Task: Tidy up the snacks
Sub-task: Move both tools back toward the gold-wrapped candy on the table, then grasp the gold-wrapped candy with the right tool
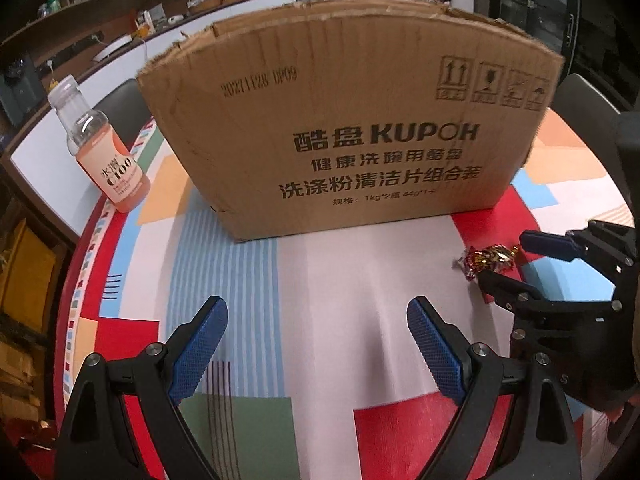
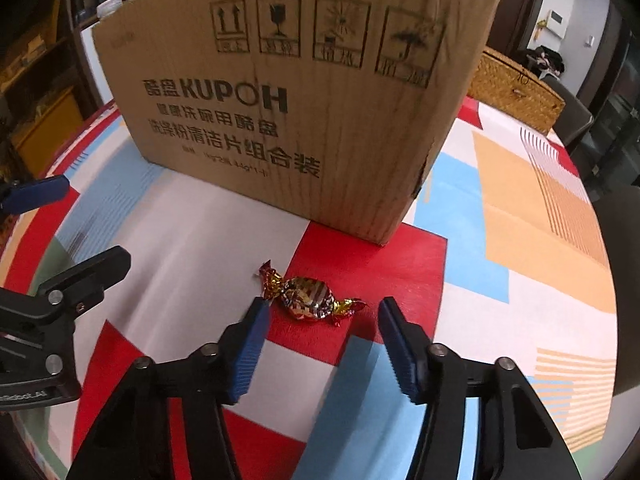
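Holding position: we keep both grippers low over the patterned tablecloth [image 1: 340, 280], facing the cardboard box [image 1: 352, 128].
Right gripper [image 2: 322, 308]: spread wide, jaws apart on either side of the candy [image 2: 308, 298]; nothing pinched.
Right contact: the left blue pad [image 2: 250, 344] sits just beside the candy's twisted end; we cannot tell if it touches. The other pad is apart from the wrapper.
Left gripper [image 1: 316, 312]: spread wide, nothing between the pads, only bare cloth ahead.
Candy location: lying flat on a red patch of the cloth, in front of the box's near right corner, between our right jaws.
Candy look: shiny gold-and-red foil, both ends twisted.
Box: upright on the cloth, printed face toward us.
Bottle [image 1: 102, 148]: stands upright, orange label, left of the box near the table edge.
Basket [image 2: 516, 88]: woven, behind the box on the right.
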Motion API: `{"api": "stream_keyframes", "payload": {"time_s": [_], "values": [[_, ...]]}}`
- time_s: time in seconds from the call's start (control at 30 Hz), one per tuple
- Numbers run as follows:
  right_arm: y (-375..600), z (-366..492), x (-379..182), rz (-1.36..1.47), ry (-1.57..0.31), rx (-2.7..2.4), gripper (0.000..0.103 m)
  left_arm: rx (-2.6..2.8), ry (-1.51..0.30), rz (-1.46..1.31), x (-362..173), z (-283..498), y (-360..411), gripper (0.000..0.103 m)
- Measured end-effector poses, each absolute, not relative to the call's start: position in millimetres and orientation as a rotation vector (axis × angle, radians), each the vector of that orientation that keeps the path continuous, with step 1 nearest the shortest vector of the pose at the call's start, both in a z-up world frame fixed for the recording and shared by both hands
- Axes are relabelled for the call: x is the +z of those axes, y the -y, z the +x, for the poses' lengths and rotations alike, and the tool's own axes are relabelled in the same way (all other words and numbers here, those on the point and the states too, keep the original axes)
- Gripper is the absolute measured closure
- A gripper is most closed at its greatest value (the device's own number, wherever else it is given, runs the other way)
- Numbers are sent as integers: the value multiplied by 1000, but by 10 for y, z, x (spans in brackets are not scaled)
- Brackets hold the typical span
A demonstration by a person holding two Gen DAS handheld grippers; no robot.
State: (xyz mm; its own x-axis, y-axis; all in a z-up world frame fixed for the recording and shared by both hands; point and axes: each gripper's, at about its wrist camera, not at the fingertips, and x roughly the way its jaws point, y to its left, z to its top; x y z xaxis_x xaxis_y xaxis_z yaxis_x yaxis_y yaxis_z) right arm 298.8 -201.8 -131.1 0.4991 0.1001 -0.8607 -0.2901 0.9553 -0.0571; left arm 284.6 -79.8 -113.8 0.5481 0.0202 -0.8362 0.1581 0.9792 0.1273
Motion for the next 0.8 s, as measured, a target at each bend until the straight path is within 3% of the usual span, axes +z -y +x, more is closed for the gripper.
{"api": "stream_keyframes", "payload": {"time_s": [0.37,0.47,0.8], "values": [[1925,3056,-1346,-225,-1018,282,63,-62,-1056,197,-1328,2973,801,11],[1896,3054,-1355,-231,-1013,289,73,-60,-1056,189,-1327,2960,763,11],[1925,2898,-1261,-172,-977,280,74,-72,-1022,187,-1229,2867,704,11]]}}
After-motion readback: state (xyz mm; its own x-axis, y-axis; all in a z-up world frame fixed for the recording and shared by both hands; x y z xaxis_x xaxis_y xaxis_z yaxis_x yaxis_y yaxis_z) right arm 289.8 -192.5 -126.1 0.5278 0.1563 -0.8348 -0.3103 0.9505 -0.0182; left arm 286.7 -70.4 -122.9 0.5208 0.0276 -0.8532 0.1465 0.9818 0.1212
